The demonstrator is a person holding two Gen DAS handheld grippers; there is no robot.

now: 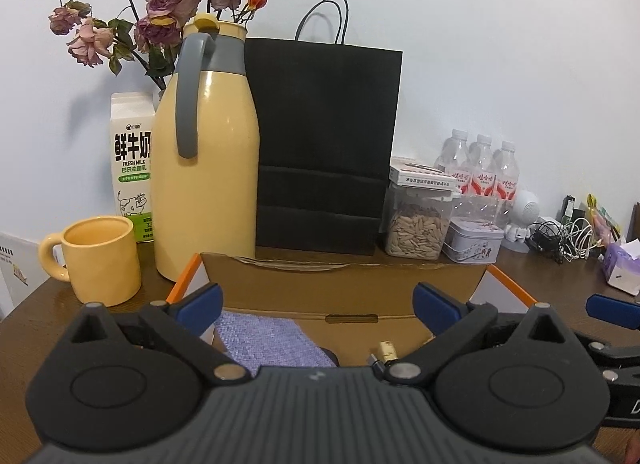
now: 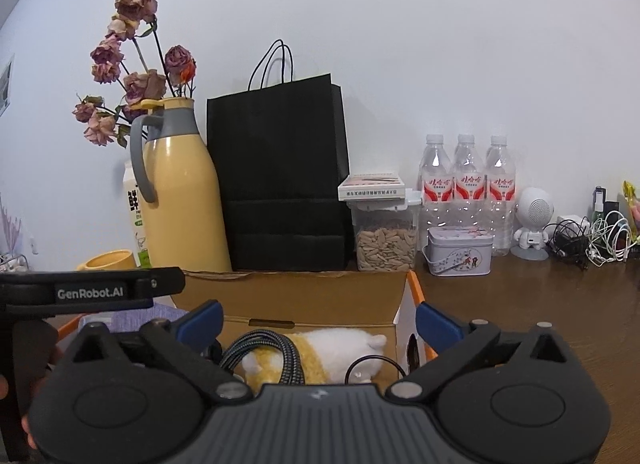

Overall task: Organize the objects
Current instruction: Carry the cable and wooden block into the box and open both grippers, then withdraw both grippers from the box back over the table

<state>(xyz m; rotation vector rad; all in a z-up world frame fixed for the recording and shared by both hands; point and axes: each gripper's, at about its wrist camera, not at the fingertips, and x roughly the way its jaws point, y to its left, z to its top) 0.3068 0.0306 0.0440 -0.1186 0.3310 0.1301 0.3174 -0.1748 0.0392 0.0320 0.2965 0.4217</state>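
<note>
Both claws stand wide with nothing between their blue pads. The left claw (image 1: 318, 302) hovers over an open cardboard box (image 1: 344, 284), whose brown flap stands up at the back and whose side edges are orange. Inside it on the left lies a lilac knitted cloth (image 1: 268, 340), soft and nubbly, with a small cork-topped thing (image 1: 385, 352) beside it. The right claw (image 2: 318, 318) hangs over the same box's right half, where a fluffy white and yellow plush (image 2: 320, 348) lies under a stiff braided cable (image 2: 276, 348) and a thin black cord.

Likely risks: a lowered pad could snag the cable loop and drag the plush out with it. The two claws sit close side by side, so they could knock together. A push forward might shove the box into the tall glossy yellow flask (image 1: 206, 167) or the smooth yellow mug (image 1: 102, 260), both hard and easy to tip, or crumple the black paper bag (image 1: 324, 143) behind.
</note>
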